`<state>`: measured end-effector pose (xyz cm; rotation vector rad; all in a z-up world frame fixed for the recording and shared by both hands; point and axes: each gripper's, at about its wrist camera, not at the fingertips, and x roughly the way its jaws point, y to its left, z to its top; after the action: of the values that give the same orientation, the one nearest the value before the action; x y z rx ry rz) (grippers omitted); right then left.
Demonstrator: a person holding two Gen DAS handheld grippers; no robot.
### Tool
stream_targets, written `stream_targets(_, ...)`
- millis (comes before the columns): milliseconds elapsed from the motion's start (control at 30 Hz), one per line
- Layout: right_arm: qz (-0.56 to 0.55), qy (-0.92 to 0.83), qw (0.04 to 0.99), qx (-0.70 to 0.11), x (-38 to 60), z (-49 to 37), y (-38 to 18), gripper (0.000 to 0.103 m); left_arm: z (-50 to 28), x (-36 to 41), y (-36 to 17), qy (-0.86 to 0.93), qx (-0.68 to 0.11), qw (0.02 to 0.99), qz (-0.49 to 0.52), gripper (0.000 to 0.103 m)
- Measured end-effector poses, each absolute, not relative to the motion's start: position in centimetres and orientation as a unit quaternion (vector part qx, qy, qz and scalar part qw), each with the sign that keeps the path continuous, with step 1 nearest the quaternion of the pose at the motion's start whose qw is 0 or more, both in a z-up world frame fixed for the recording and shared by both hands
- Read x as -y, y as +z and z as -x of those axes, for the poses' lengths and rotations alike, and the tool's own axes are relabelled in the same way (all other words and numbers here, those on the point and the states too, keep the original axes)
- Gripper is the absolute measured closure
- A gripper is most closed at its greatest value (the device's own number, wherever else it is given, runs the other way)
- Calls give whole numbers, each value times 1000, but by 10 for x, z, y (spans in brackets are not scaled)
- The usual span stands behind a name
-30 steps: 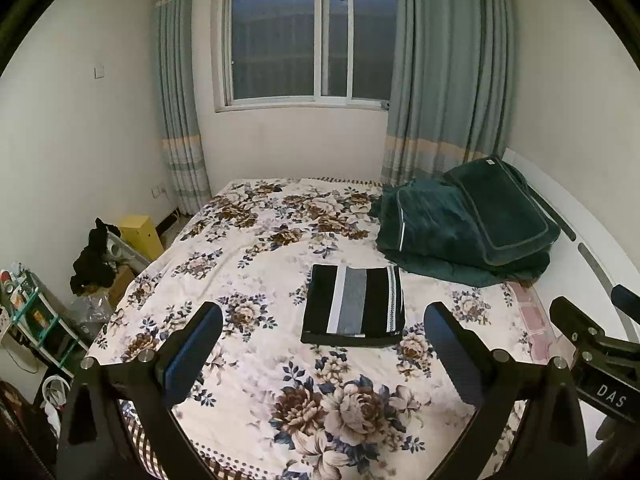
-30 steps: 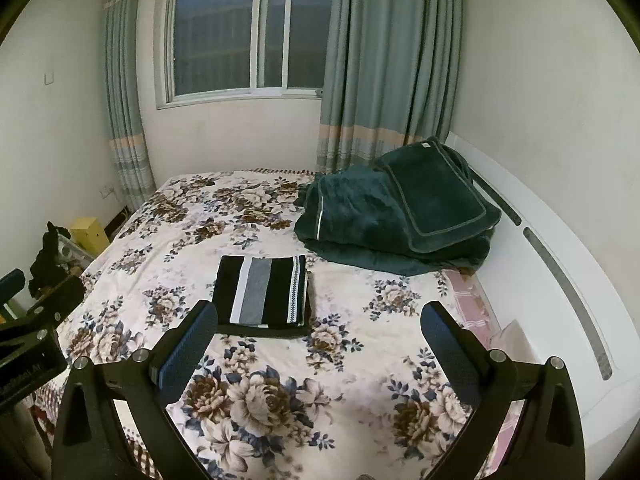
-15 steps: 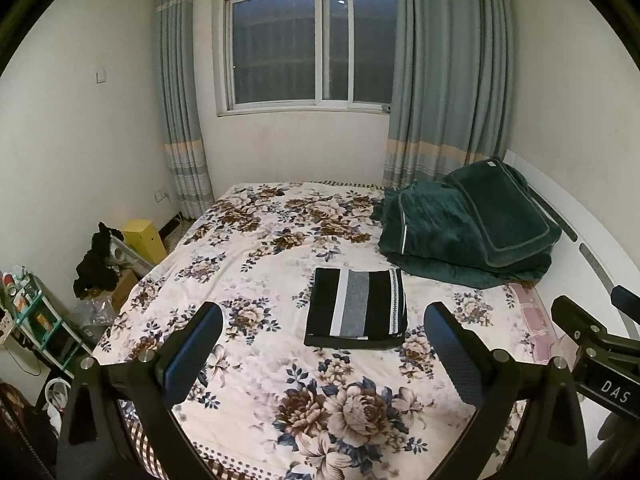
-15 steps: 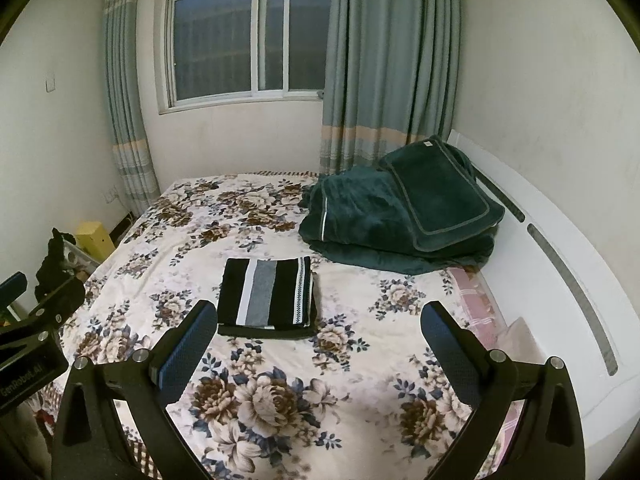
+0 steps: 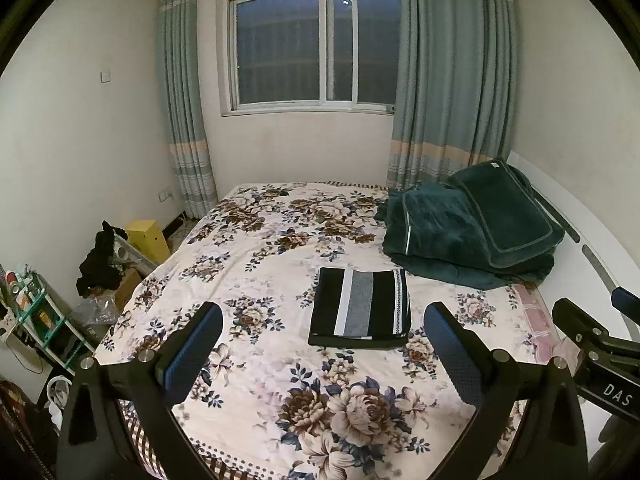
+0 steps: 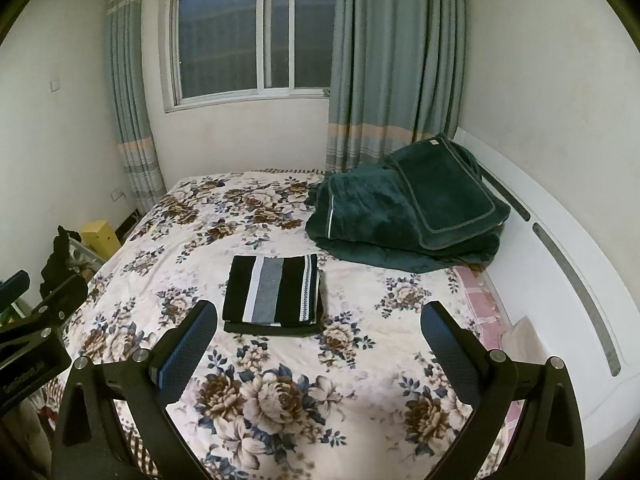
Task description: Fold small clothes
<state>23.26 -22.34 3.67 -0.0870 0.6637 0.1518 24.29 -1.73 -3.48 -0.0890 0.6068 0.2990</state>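
Left gripper [image 5: 322, 330] hanging above the near end of the bed [image 5: 256, 272], fingers [image 5: 192, 344] spread wide apart and holding nothing. Right gripper [image 6: 320, 328] hanging likewise over the near end of the bed, fingers [image 6: 448, 344] also wide apart and empty; part of its body showing at the right edge of the left wrist view, marked "DAS".

Folded striped garment [image 5: 360, 308] lying flat on the flowered bedspread, near the middle of the bed, beyond the fingertips of both grippers and touching neither; black, white and grey bands running lengthwise, with a narrow patterned band along its right edge. In the right wrist view, same garment [image 6: 274, 292] appearing left of centre, just past the left fingertip, resting as a neat rectangle with a dark layer showing beneath its near edge.

Dark green blanket [image 5: 468, 228] lying bundled at the far right of the bed, against the white headboard [image 6: 560, 248], apart from the garment. Window [image 5: 312, 40] with grey-green curtains [image 5: 444, 80] standing behind the bed. Yellow box [image 5: 148, 236] and dark cloth heap [image 5: 100, 260] sitting on the floor to the left of the bed, beside a green shelf rack [image 5: 36, 316].
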Motion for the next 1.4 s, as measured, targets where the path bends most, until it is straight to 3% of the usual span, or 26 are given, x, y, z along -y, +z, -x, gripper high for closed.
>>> stream_targets(1400,39,70,943,-324,219,-224,33,0,-227,17,-37,159,-297,940,51,0)
